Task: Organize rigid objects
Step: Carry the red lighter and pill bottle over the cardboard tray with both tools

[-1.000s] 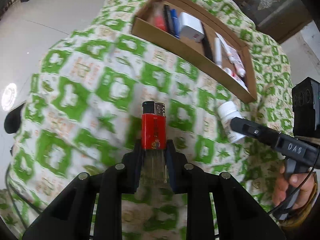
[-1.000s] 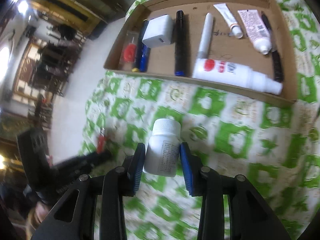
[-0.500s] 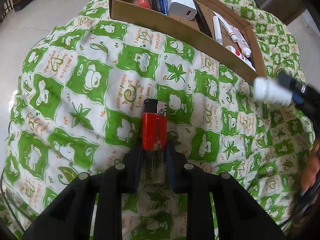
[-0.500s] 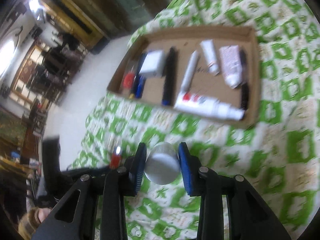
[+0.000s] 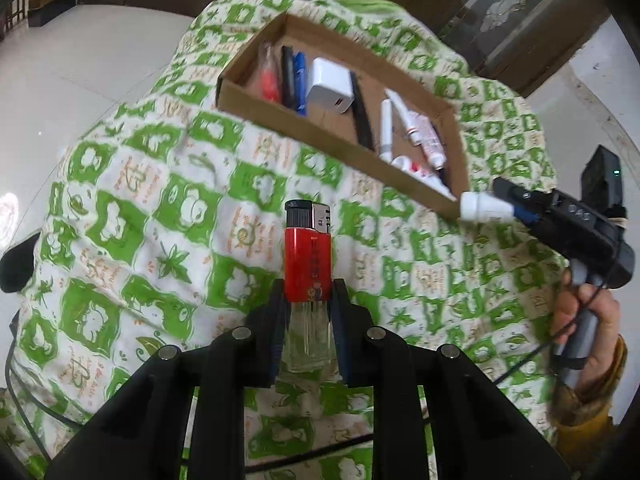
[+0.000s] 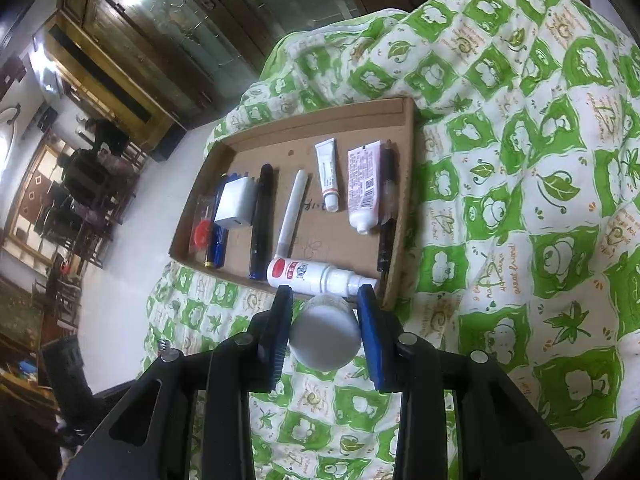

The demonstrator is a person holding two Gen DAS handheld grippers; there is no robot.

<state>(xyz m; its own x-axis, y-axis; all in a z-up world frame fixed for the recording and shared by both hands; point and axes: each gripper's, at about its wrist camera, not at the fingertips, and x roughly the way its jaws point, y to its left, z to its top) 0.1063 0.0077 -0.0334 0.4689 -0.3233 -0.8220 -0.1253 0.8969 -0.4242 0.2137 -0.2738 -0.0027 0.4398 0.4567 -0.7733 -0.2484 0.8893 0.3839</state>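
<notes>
My left gripper (image 5: 307,292) is shut on a red lighter (image 5: 307,264) with a clear base, held upright above the green patterned cloth (image 5: 160,200). My right gripper (image 6: 325,304) is shut on a small white bottle (image 6: 325,336), its cap end facing the camera, just short of the near wall of the cardboard tray (image 6: 406,216). In the left wrist view the right gripper (image 5: 500,208) holds the white bottle (image 5: 482,207) near the right corner of the tray (image 5: 304,130).
The tray holds pens (image 6: 262,216), a white charger (image 6: 236,208), tubes (image 6: 362,188), a white marker (image 6: 292,212), a red item (image 6: 202,232) and a white spray bottle (image 6: 316,276) lying along its near wall. A hand (image 5: 588,320) grips the right handle. Tiled floor and dark furniture lie to the left.
The right gripper has carried the white bottle up and toward the tray, tilting it so the cap faces the camera. The left gripper has risen slightly, still holding the lighter.
</notes>
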